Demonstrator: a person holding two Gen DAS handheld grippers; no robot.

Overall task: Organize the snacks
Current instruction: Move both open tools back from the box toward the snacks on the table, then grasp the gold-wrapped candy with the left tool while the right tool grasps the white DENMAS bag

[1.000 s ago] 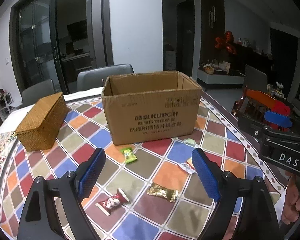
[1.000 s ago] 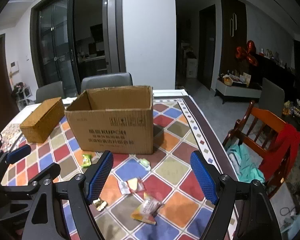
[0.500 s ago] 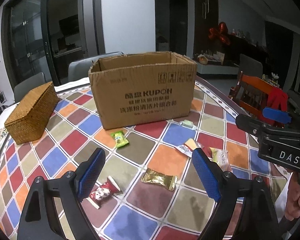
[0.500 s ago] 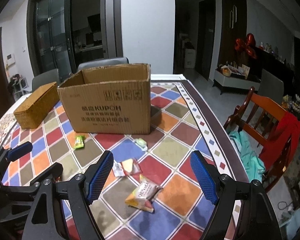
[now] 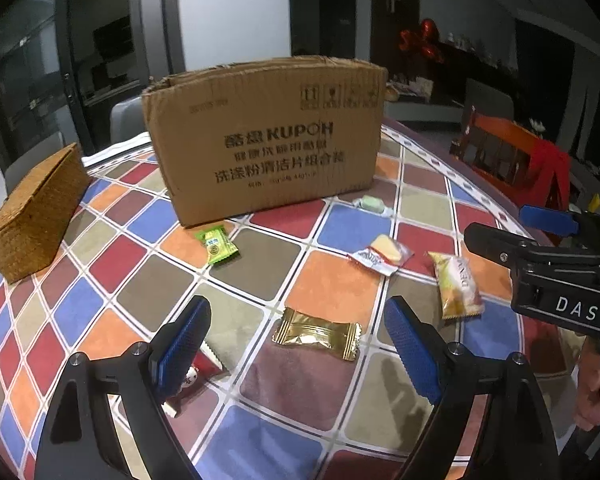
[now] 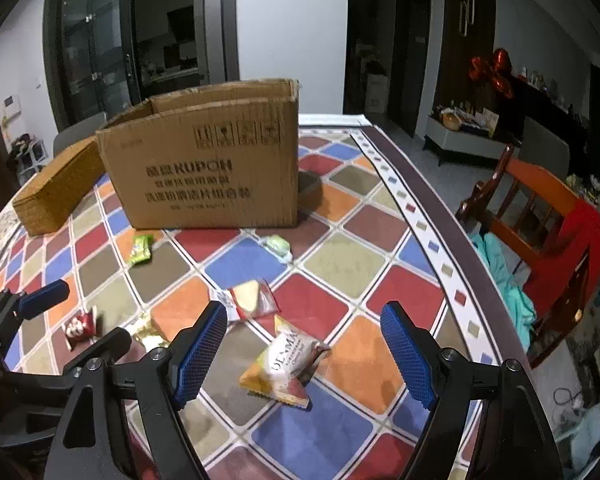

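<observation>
Six snacks lie loose in front of the box

Six wrapped snacks lie on the checkered table [image 5: 332, 288], all outside the cardboard box [image 5: 264, 136], which stands upright with its top open. A wicker basket [image 5: 32, 208] stands to the left of the box, apart from it.

Near the front wall of the box lie a green packet [image 5: 218, 246] and a pale green candy [image 5: 370, 204]. Closer to the cameras lies a clear packet with a yellow piece inside [image 5: 382, 254], and just to its right a yellow bag [image 5: 458, 284]. A gold packet [image 5: 316, 334] lies between the fingers of the left gripper [image 5: 296, 356], but the blue pads do not touch it. A red packet [image 5: 194, 374] is partly hidden behind the left finger of this gripper.

The left gripper has its jaws wide apart and holds nothing. The right gripper [image 6: 304, 356] is also spread wide and empty; the yellow bag [image 6: 286, 362] lies on the table between its fingers, without contact. In the left view a hand [image 5: 598, 392] is seen on the right gripper's handle at the right edge.
</observation>
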